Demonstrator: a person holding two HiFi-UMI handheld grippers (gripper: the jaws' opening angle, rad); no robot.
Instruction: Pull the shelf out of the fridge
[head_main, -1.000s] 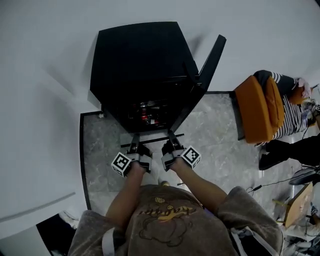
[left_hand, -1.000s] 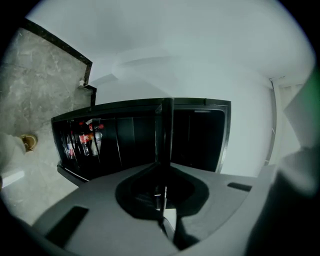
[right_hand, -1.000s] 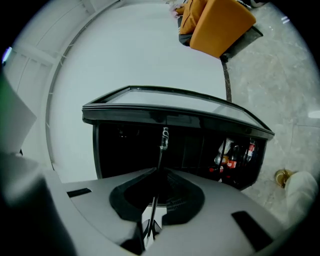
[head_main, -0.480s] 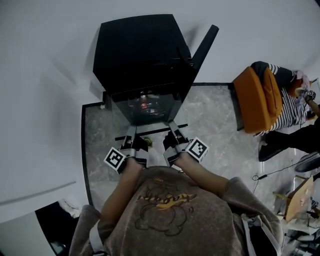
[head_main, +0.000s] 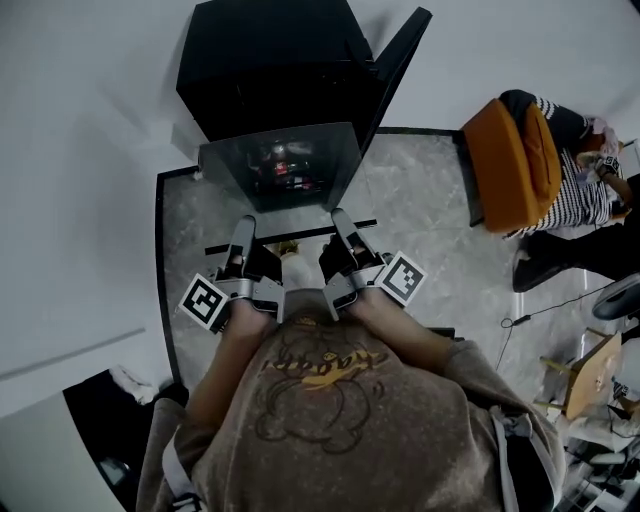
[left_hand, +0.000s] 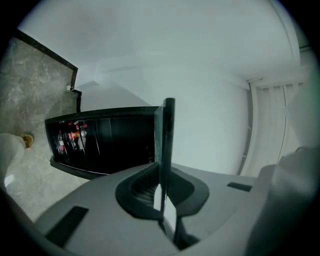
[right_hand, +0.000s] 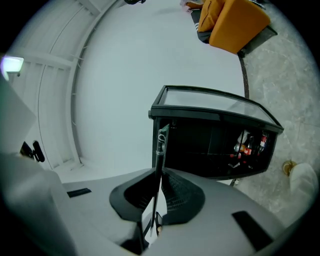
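Glass shelf (head_main: 282, 170) out in front of the open black fridge (head_main: 270, 60), above the marble floor (head_main: 430, 230) — left tool (head_main: 244, 224) and right tool (head_main: 338, 216) each pinching its near edge, door (head_main: 396, 62) swung wide.

bottles (left_hand: 74, 136): too small, dark inside the fridge (head_main: 270, 70), labels unreadable
seated person (head_main: 585, 190): cut off by the head view's right edge

The fridge (head_main: 270, 60) stands at the frame's top centre, its door (head_main: 397, 62) swung open to the right. The shelf (head_main: 300, 150) hangs just below it, its near edge between the jaws of the left gripper (head_main: 245, 224), lower left, and the right gripper (head_main: 339, 216), lower right. A chair (head_main: 510, 165) sits at the upper right.
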